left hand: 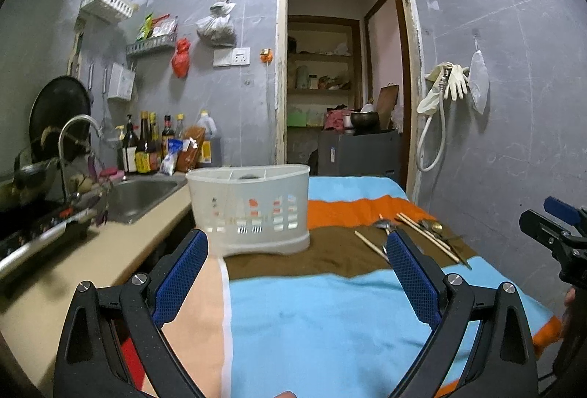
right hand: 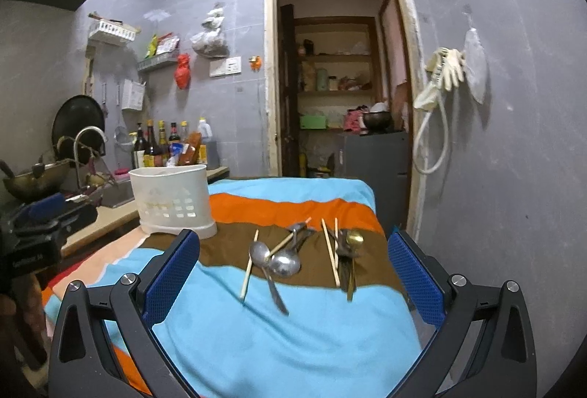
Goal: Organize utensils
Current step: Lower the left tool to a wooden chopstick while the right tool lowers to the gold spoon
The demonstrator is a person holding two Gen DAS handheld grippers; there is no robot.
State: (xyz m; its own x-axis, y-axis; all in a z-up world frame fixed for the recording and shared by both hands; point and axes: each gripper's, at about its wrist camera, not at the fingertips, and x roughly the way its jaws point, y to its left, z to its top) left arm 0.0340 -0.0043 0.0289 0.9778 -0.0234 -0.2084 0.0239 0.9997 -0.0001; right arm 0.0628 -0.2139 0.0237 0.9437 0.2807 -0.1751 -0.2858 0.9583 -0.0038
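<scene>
Left gripper point(left hand: 297, 247): we see its blue fingers point(left hand: 179, 273) spread wide, holding nothing, above the cloth and aimed at the caddy
Right gripper point(right hand: 293, 251): we see it wide as well and empty, above the blue band and facing the utensils; in the left view it shows at the far right edge
Cloth point(right hand: 293, 324): striped blue, orange and brown, covers the table; a peach strip runs along its left side
Caddy point(left hand: 249, 207): white plastic with slotted sides, upright on the cloth at its left side near the counter; from the right view point(right hand: 172, 199) it stands left of the utensils and apart from them
Spoons point(right hand: 279, 260): two steel ones lie on the brown band, bowls touching, handles reaching onto the blue
Chopsticks point(right hand: 249, 267): pale sticks scattered, one left of the spoons, one crossing over them, a pair point(right hand: 330, 251) further right
Right pile: a gold spoon point(right hand: 354, 238) lies with dark utensils beside the right pair; we cannot tell the dark pieces apart
Sink point(left hand: 143, 196): set in the counter left of the table, bottles point(left hand: 146, 144) behind it
</scene>
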